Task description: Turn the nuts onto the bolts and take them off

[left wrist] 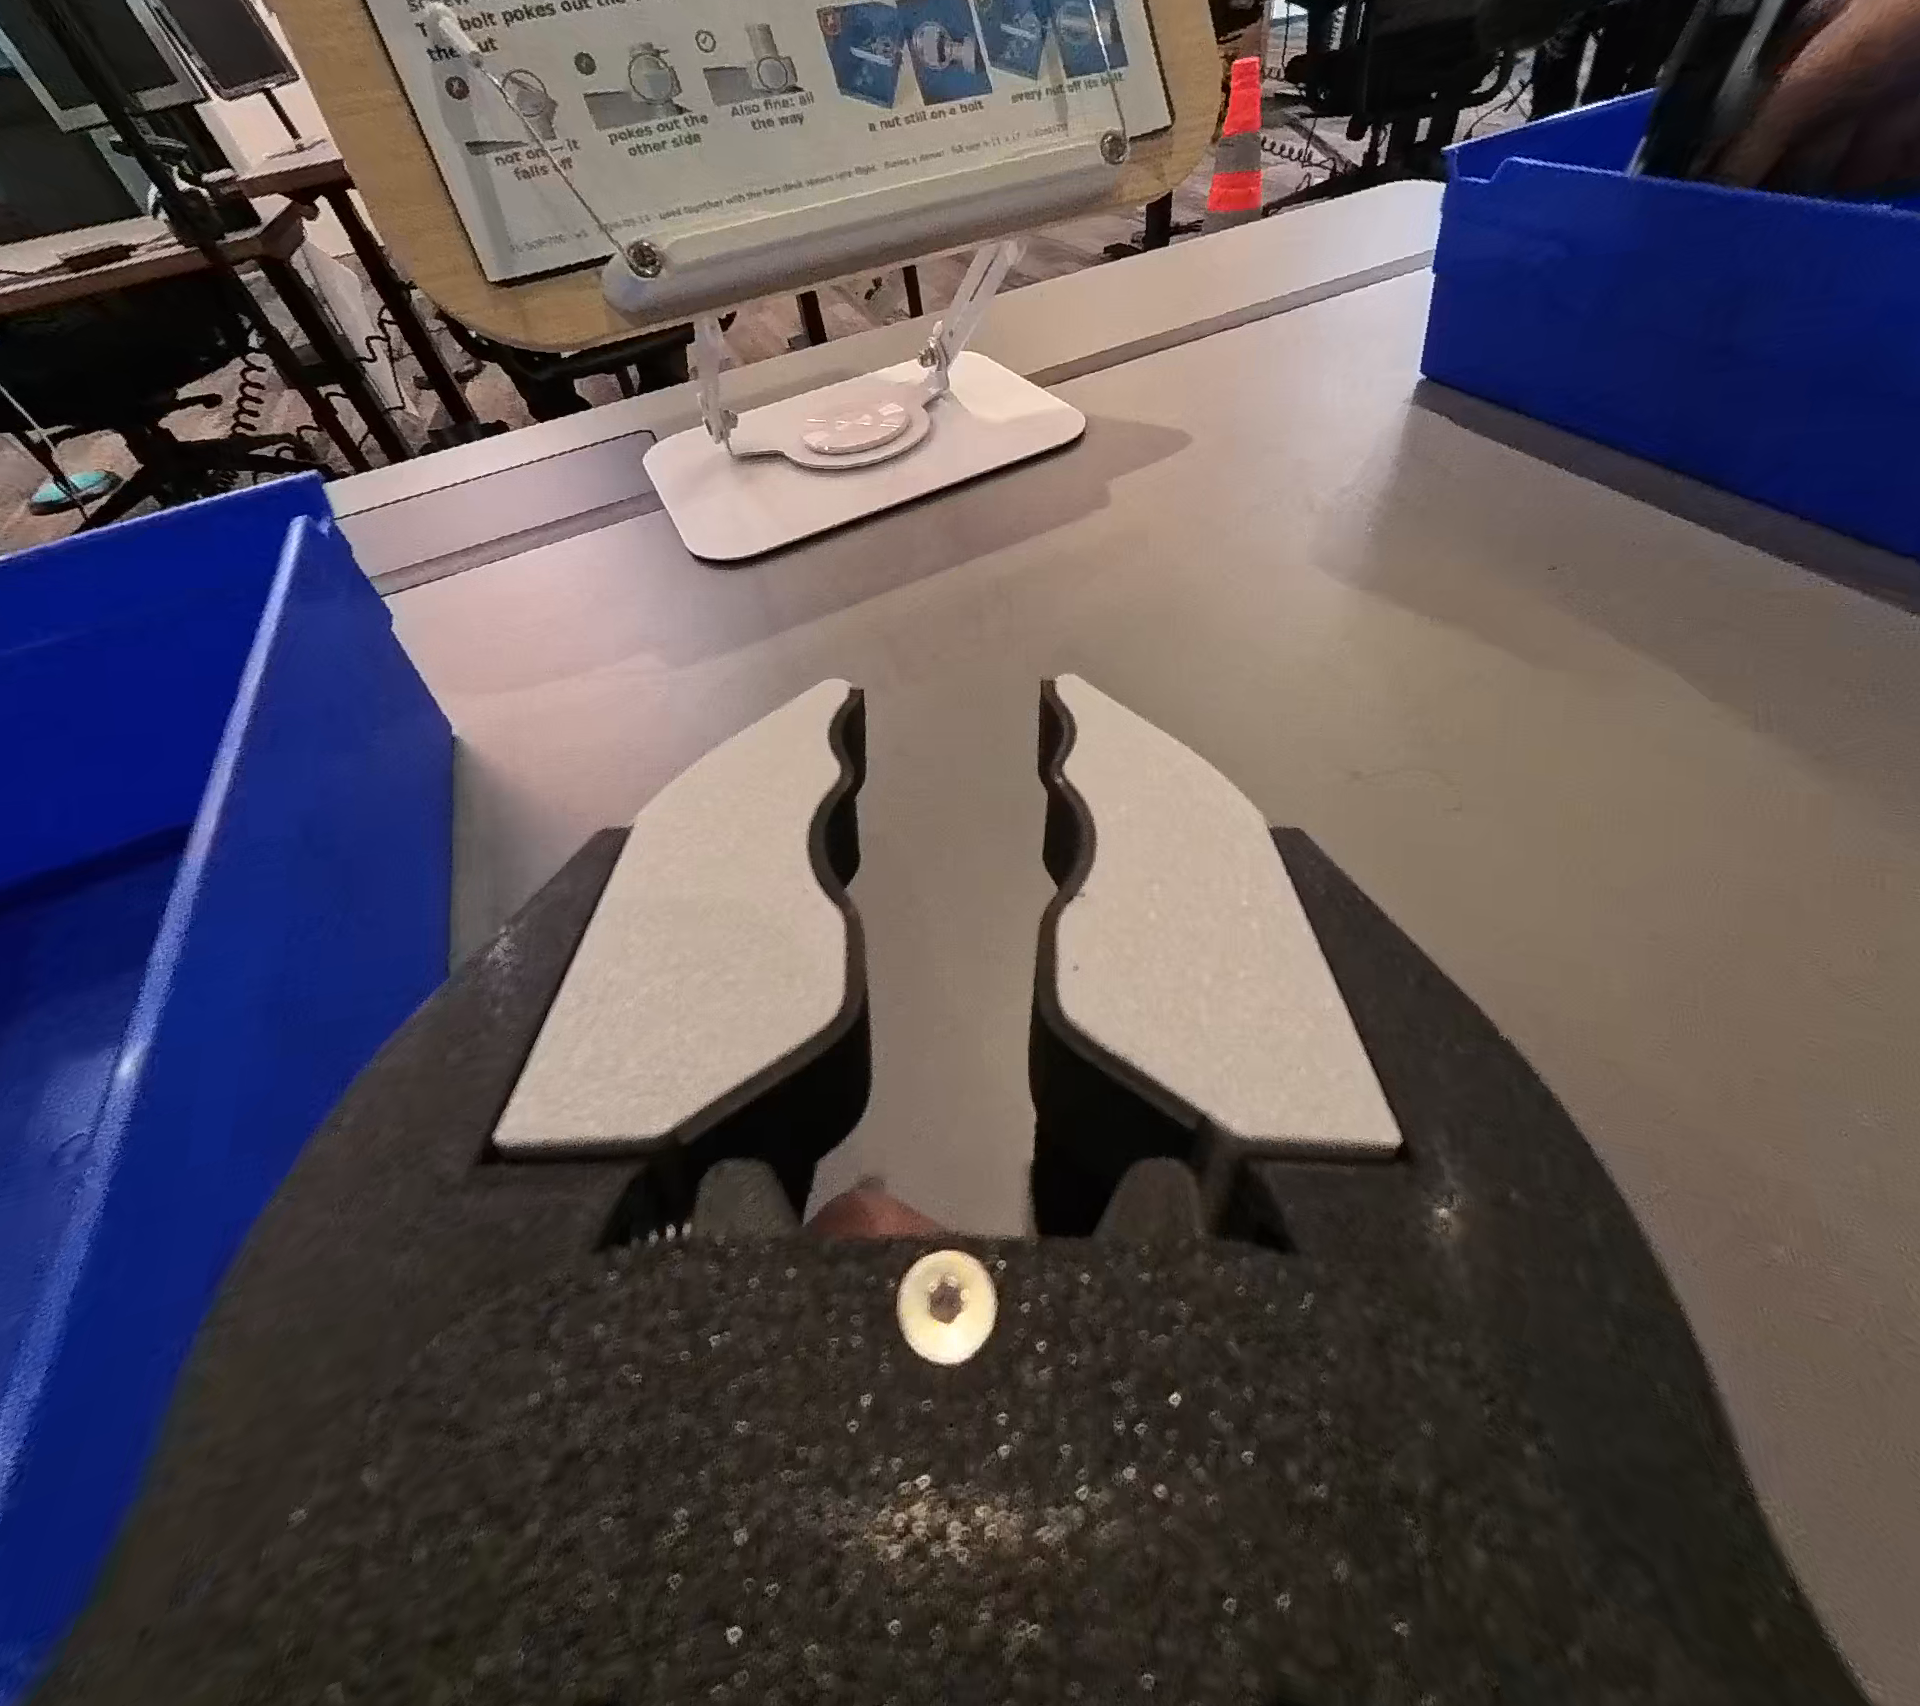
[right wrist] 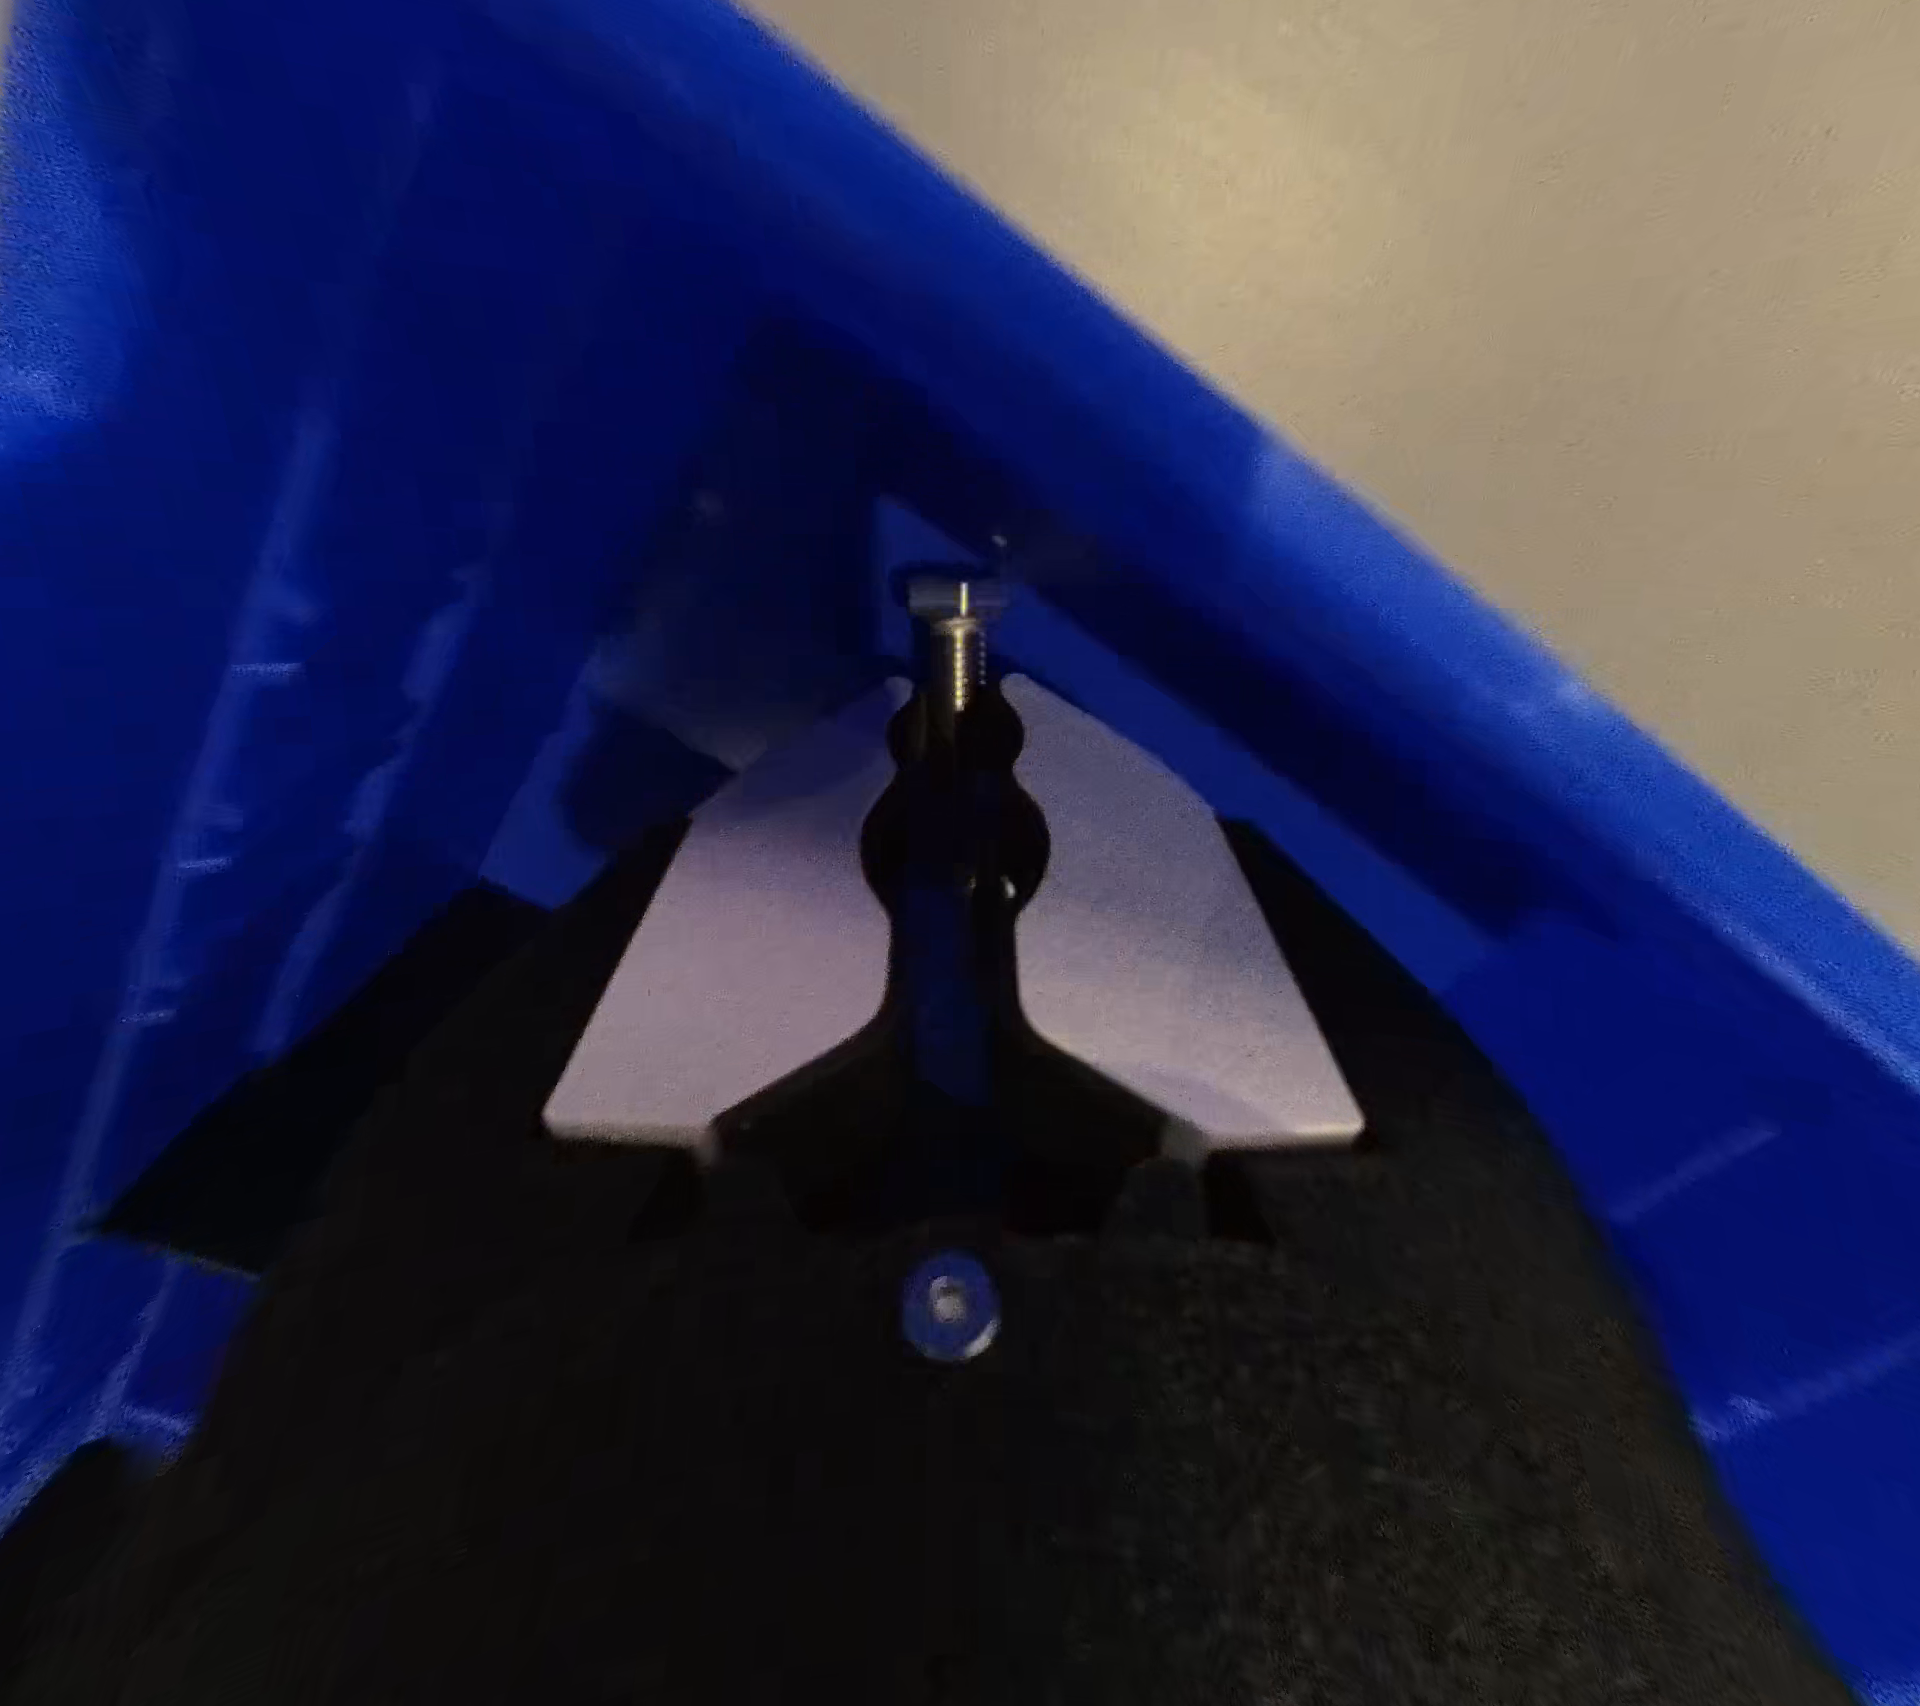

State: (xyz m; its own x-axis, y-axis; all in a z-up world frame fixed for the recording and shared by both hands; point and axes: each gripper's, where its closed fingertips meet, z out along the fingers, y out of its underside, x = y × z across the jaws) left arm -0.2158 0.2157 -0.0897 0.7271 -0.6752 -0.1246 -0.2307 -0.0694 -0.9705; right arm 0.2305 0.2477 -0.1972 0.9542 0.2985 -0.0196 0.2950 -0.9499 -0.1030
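Right gripper [right wrist: 954, 700] down inside a blue bin [right wrist: 436, 326], jaws closed on a bolt [right wrist: 954, 648], head poking past the tips toward the bin wall. Left gripper [left wrist: 951, 700] over bare desk [left wrist: 1455, 721], jaws apart, empty. Second blue bin [left wrist: 208, 825] at the desk's left edge. Instruction board [left wrist: 727, 46] on a stand at the far edge.

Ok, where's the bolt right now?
In the right wrist view, the bolt is clamped between the right gripper fingertips, head pointing away, inside the blue bin near its wall. The left gripper is empty.
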